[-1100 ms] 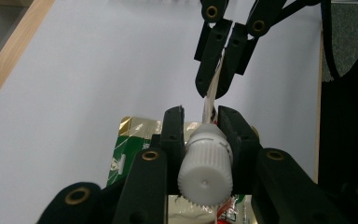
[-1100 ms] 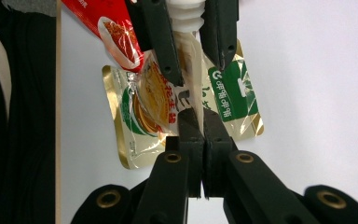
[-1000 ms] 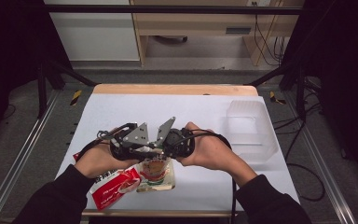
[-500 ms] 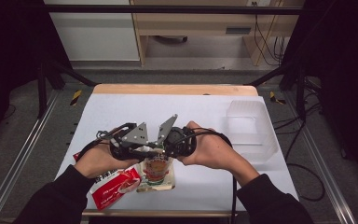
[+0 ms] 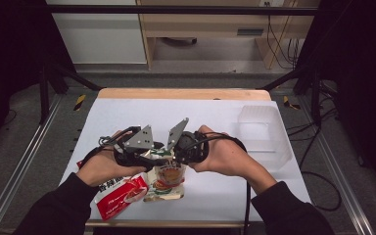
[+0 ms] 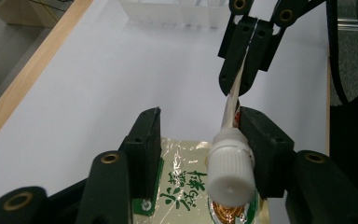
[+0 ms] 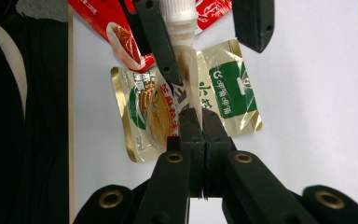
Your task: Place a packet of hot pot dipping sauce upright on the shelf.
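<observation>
My left gripper (image 6: 196, 140) had just been opening its jaws, the white ribbed screw cap (image 6: 230, 167) loose between them; my right gripper (image 7: 200, 122) pinched the spouted green-and-gold foil pouch (image 7: 223, 93) shut; uncapping looked begun, cap not yet off, pouring left.

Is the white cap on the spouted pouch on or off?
On: the white cap sits on the spout of the pouch, between the left tongs' open jaws.
</observation>
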`<state>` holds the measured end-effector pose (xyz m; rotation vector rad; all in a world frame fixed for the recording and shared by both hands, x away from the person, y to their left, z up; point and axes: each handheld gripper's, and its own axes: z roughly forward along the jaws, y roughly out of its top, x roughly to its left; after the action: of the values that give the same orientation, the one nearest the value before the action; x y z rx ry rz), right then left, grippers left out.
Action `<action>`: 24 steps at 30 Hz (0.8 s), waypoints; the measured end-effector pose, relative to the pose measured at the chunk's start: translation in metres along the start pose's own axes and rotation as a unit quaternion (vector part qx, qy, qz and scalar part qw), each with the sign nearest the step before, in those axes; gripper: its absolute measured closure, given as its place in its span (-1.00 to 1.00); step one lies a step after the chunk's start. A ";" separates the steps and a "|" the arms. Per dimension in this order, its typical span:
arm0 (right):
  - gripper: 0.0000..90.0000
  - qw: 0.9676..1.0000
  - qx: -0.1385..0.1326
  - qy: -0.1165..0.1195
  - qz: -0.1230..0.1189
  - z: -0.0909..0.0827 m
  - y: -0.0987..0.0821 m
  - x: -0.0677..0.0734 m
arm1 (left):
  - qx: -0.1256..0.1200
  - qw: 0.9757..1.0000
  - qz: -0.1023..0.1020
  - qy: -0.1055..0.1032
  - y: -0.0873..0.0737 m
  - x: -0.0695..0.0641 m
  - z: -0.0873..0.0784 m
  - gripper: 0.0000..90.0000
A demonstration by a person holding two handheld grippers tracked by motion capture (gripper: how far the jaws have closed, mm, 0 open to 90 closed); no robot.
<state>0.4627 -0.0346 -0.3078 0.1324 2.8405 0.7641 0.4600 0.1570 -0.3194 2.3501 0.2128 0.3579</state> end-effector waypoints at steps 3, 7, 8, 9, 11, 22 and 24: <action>1.00 1.000 0.001 0.000 -0.002 -0.001 0.000 0.000 | -0.004 1.000 0.000 0.003 0.000 0.000 -0.001 0.05; 1.00 1.000 0.002 0.000 -0.004 -0.002 -0.001 -0.001 | -0.010 1.000 -0.003 0.005 0.000 0.001 -0.001 -0.09; 1.00 1.000 0.005 0.000 -0.003 -0.003 -0.001 -0.001 | -0.010 1.000 -0.003 0.006 0.000 0.001 -0.002 -0.14; 1.00 1.000 0.005 -0.002 -0.002 -0.003 -0.001 -0.001 | -0.011 1.000 -0.003 0.006 0.000 0.001 -0.002 -0.17; 1.00 1.000 0.006 -0.002 -0.002 -0.004 -0.002 -0.001 | -0.016 1.000 -0.006 0.007 0.000 0.001 -0.002 -0.25; 1.00 1.000 0.009 -0.005 0.003 -0.011 -0.006 -0.003 | -0.037 0.999 -0.013 0.009 0.003 0.000 -0.005 -0.59; 1.00 1.000 0.010 -0.005 0.006 -0.012 -0.006 -0.003 | -0.038 0.999 -0.016 0.008 0.003 0.000 -0.005 -0.61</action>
<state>0.4628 -0.0462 -0.2999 0.1572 2.8410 0.7358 0.4584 0.1579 -0.3140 2.2670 0.2394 0.3621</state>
